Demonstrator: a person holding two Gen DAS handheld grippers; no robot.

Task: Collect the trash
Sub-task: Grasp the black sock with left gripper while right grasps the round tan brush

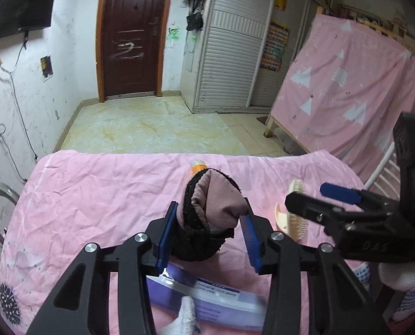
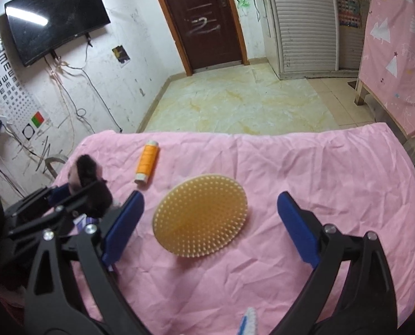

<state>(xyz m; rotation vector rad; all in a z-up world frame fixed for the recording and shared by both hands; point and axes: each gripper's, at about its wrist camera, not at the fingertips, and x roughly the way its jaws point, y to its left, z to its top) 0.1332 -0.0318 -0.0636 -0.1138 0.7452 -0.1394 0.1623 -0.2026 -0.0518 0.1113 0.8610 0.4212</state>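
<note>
Clamping on a rolled pink-and-black sock (image 1: 207, 217), the left gripper (image 1: 207, 237) has its blue pads (image 1: 165, 237) pressed against either side of the bundle, which stands up between them above the pink sheet (image 1: 96, 195). No earlier view is at hand, so only the grip itself is noted. A purple-and-white packet (image 1: 207, 301) lies flat on the sheet just under and behind the left jaws, with a white-gloved fingertip (image 1: 188, 307) showing at the bottom edge. The right gripper (image 2: 210, 223) hangs with jaws spread wide and nothing between its pads; the round yellow bristled scrubber (image 2: 200, 215) lies on the sheet between and just beyond them, touched by neither. From the left wrist view the same scrubber (image 1: 294, 217) appears edge-on beside the right gripper's (image 1: 313, 198) fingertips. An orange spool of thread (image 2: 146, 162) lies further out on the sheet, near its far edge, apart from the scrubber. Beyond the bed: marbled floor tiles (image 2: 235, 103), a dark brown door (image 2: 204, 19), a wall-mounted television (image 2: 57, 19), an eye chart (image 2: 4, 78), louvred wardrobe doors (image 2: 305, 25).
</note>
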